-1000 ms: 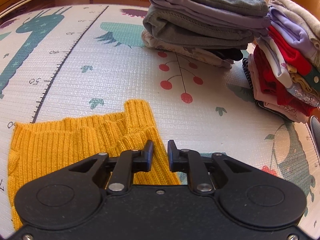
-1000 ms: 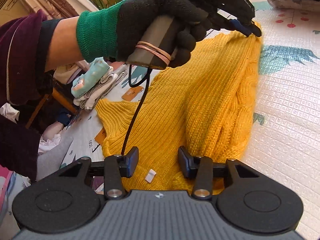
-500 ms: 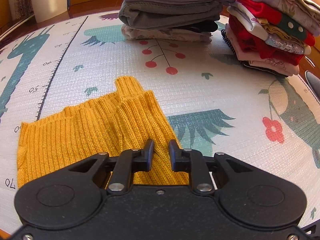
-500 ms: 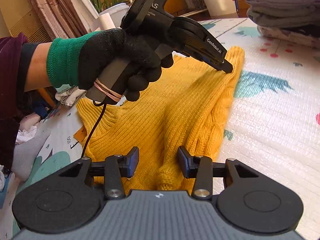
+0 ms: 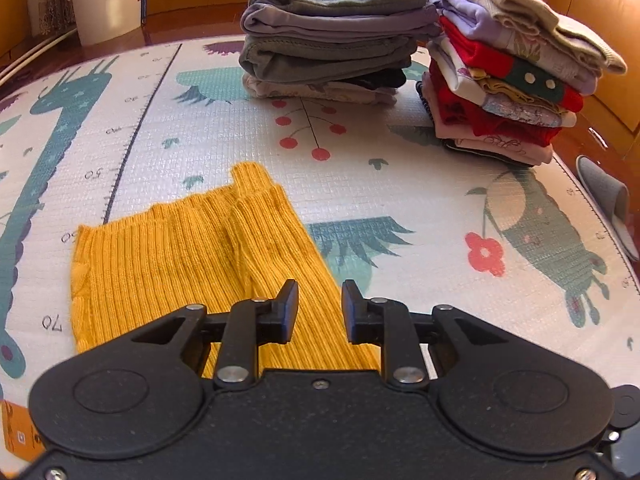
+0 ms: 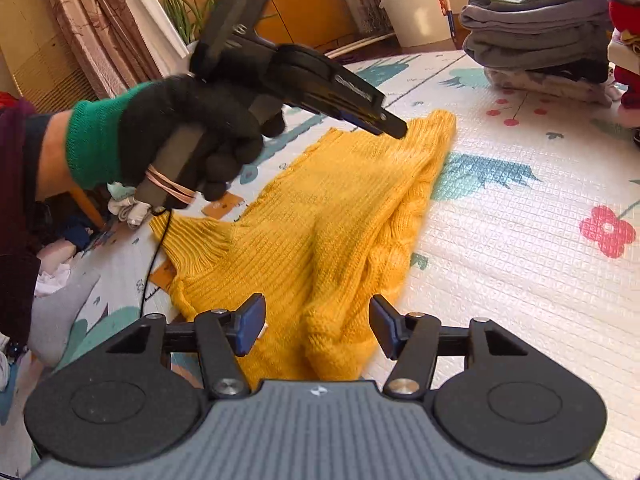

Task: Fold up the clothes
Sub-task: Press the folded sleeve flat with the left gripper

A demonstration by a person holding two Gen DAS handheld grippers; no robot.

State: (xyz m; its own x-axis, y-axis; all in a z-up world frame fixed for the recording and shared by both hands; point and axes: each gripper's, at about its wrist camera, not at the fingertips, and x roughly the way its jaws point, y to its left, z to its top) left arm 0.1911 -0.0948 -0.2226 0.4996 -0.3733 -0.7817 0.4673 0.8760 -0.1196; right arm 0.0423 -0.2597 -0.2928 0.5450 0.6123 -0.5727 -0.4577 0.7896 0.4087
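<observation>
A yellow knit sweater (image 5: 192, 264) lies partly folded on a printed play mat (image 5: 400, 208), ribbed hem toward 12 o'clock in the left wrist view. The left gripper (image 5: 319, 308) hangs above the garment's near right edge, its jaws parted by a narrow gap after just easing open, with nothing clamped; the knit shows under the left jaw and in the gap, while the right jaw stands over the sweater's border with bare mat at 3 o'clock.

From the right wrist view, the right gripper (image 6: 316, 326) hovers over a bunched fold of the same sweater (image 6: 320, 216), its jaws about half spread and just widened further; the thick cable-knit ridge runs up between them toward 1 o'clock, but the blue pads do not press on it (whether cloth brushes the jaw tips cannot be told). At 11 o'clock a person's left hand (image 6: 180, 136), in a black glove with a green cuff, grips the handle of the other tool, whose tips point down at the far hem.

Two stacks of folded clothes stand well apart from the sweater: a grey stack (image 5: 328, 40) at 12 o'clock and a red-and-lilac stack (image 5: 504, 80) at 1 o'clock, side by side. A white bucket (image 5: 104, 0) stands beyond the mat at 11 o'clock.
</observation>
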